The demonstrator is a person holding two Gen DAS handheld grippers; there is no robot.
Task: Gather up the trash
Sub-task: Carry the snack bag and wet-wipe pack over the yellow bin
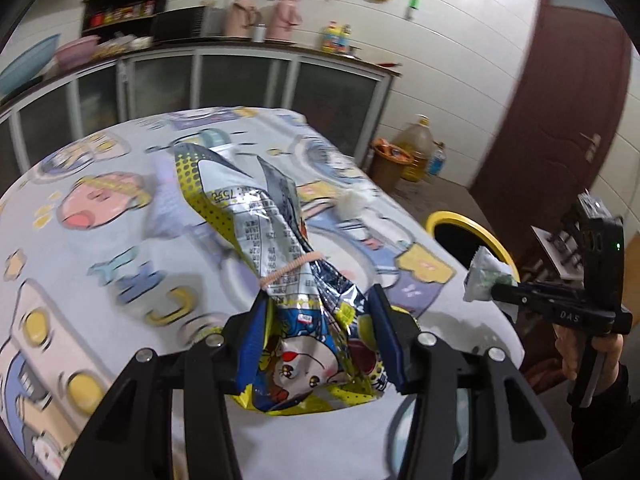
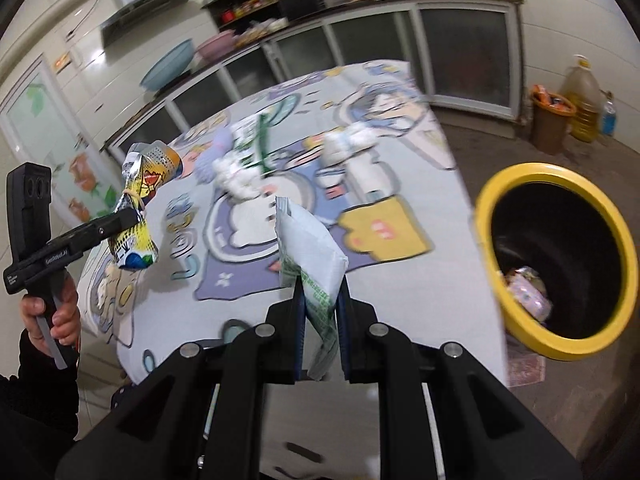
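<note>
left wrist view: left claw (image 1: 320, 344) clamped on a yellow-and-blue snack bag (image 1: 276, 264) tied with a rubber band, lifted over the cartoon-cloth bench (image 1: 100, 240), right wrist view: right claw (image 2: 322, 320) clamped on a white-and-green packet (image 2: 310, 256), above the bench edge, yellow-rimmed bin (image 2: 560, 260) to the right

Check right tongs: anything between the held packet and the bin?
Nothing visible. The right tongs hold the white packet over the table's edge. The yellow bin stands just past that edge, mouth open, with only clear air between them.
</note>
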